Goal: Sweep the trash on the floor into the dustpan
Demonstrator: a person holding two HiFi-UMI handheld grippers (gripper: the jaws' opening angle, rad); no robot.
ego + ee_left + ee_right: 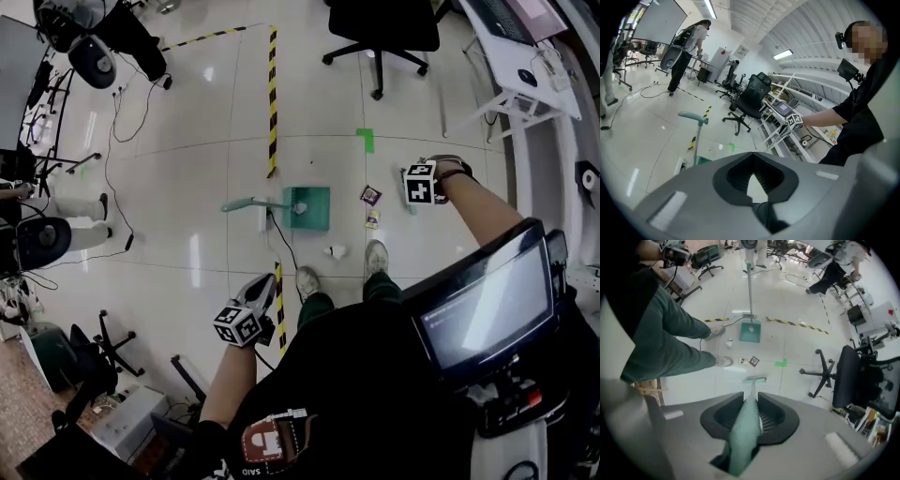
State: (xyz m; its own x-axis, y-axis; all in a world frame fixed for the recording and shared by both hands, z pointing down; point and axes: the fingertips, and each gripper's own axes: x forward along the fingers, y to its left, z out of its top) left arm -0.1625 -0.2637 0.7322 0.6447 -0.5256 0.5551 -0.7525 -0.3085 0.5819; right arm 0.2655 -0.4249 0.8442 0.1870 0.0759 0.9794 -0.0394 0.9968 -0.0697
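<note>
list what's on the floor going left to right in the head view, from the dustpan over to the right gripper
green dustpan → white crumpled scrap → purple wrapper → right gripper, shut on the broom handle

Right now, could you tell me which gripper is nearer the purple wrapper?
Right. The right gripper, gripping the broom, is just beside the purple wrapper; the left gripper is well back, beyond the person's left shoe.
</note>
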